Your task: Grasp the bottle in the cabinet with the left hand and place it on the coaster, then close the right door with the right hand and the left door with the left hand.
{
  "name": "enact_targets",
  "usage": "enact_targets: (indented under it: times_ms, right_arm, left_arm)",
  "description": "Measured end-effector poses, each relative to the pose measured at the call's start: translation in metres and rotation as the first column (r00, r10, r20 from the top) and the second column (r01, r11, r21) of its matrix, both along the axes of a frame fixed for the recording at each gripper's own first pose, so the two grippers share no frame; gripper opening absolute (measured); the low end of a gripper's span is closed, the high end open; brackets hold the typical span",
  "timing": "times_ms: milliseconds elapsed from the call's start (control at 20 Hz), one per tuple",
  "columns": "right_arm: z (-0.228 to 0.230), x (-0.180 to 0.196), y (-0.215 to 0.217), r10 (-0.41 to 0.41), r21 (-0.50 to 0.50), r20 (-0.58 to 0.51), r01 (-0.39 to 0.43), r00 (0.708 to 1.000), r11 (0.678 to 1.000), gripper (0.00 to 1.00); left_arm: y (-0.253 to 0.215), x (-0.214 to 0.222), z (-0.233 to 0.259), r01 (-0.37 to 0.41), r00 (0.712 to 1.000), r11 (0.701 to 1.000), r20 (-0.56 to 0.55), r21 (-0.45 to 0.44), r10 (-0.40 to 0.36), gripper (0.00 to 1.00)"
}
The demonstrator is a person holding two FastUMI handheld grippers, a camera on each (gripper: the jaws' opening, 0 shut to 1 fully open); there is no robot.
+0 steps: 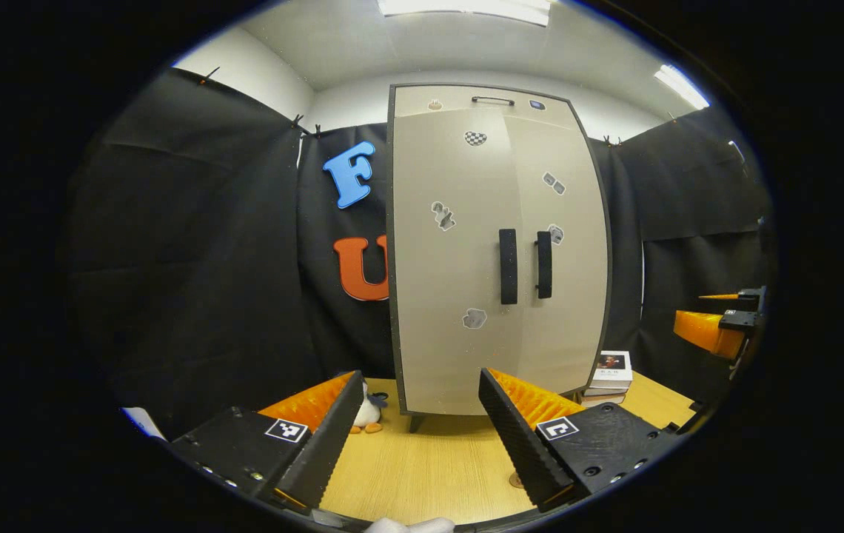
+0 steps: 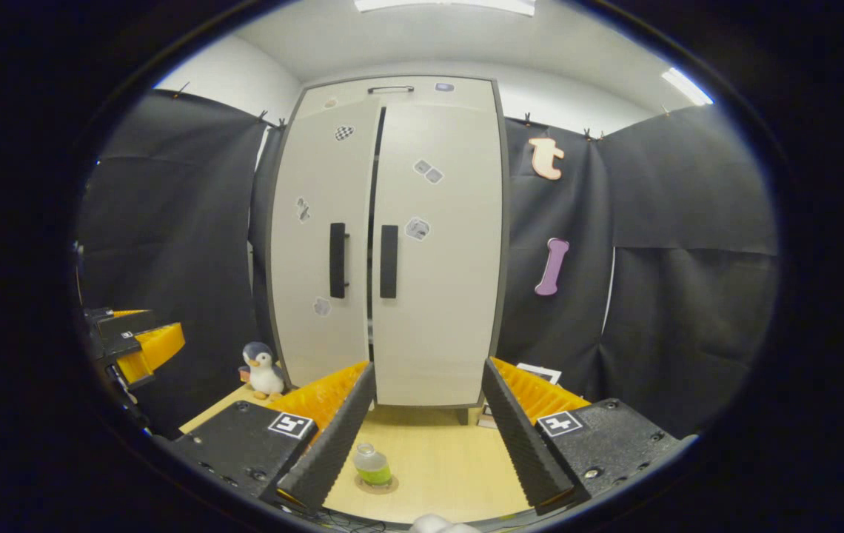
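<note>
While the bottle (image 2: 372,463) stands on its coaster (image 2: 376,485) on the surface (image 2: 437,459), just ahead of the right gripper (image 2: 428,437), both grippers gape empty. Left gripper (image 1: 417,433) faces the cabinet (image 1: 496,252); a toy penguin (image 2: 263,370) sits beside it.

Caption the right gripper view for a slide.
Open hand-held gripper faces the shut cabinet; bottle stands on its coaster.
</note>
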State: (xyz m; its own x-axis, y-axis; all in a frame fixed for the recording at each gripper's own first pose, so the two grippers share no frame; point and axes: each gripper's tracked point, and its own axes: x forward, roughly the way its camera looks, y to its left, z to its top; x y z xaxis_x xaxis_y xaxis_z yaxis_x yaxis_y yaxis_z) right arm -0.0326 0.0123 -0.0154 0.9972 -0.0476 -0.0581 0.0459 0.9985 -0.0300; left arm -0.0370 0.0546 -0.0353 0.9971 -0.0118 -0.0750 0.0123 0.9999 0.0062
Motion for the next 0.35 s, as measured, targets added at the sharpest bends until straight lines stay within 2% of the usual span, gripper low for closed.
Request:
enact_targets:
  times_ms: [350]
  right_arm:
    - [-0.0014, 0.0008, 0.0037, -0.003, 0.004, -0.012, 0.003, 1.0, 1.0, 0.95]
  left_arm:
    - [0.0004, 0.0008, -0.0047, 0.009, 1.0, 1.0, -0.014, 0.003, -0.009, 0.96]
